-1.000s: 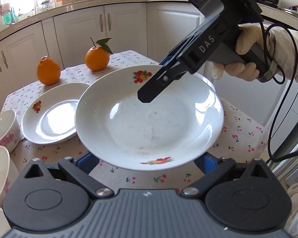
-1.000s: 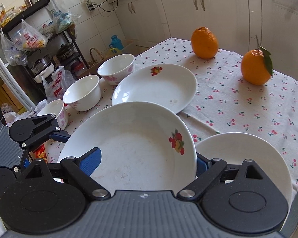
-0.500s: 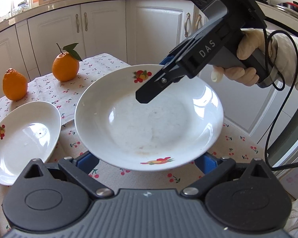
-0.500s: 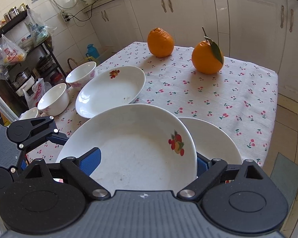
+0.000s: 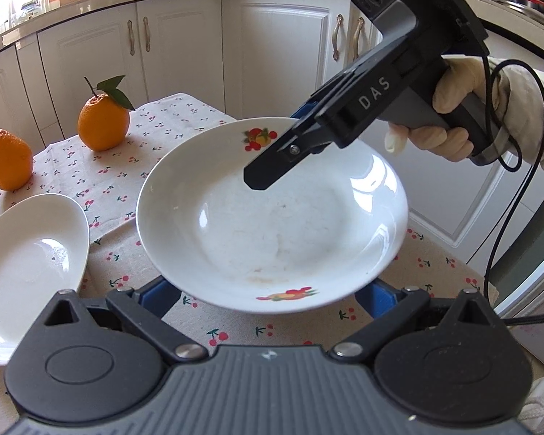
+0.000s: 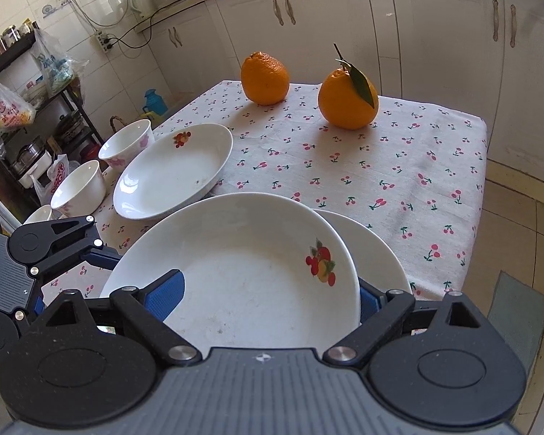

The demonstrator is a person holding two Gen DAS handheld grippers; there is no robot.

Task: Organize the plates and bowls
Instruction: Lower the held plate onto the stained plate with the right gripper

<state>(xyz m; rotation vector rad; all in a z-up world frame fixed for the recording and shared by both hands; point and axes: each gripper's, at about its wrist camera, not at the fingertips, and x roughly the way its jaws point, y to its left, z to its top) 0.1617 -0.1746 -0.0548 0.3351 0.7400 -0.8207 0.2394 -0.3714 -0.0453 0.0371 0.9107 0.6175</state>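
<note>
Left wrist view first, biggest stuff down. The tabletop (image 5: 163,123) wears a cherry-print cloth, and above its near corner floats the held plate (image 5: 272,224), a deep white one with fruit decals on the rim, roughly level.

In the right wrist view the same plate sits low in frame, hanging just over a second plate (image 6: 380,253) that lies on the tabletop's corner. A third plate (image 6: 174,170) rests further in, to the left.

The right tool (image 5: 268,174) is clamped on the held plate's far rim, one black finger over the top and the other hidden beneath. A gloved hand (image 5: 442,116) grips its handle.

The left tool (image 5: 268,291) is spread wide, with its blue fingers (image 5: 159,293) tucked under the plate's near rim. I can't tell if they actually touch it.

Two bowls – the far bowl (image 6: 127,145) and the near bowl (image 6: 78,188) – stand just left of the third plate. The leafy orange (image 6: 346,99) and the plain orange (image 6: 264,78) sit near the far edge.
</note>
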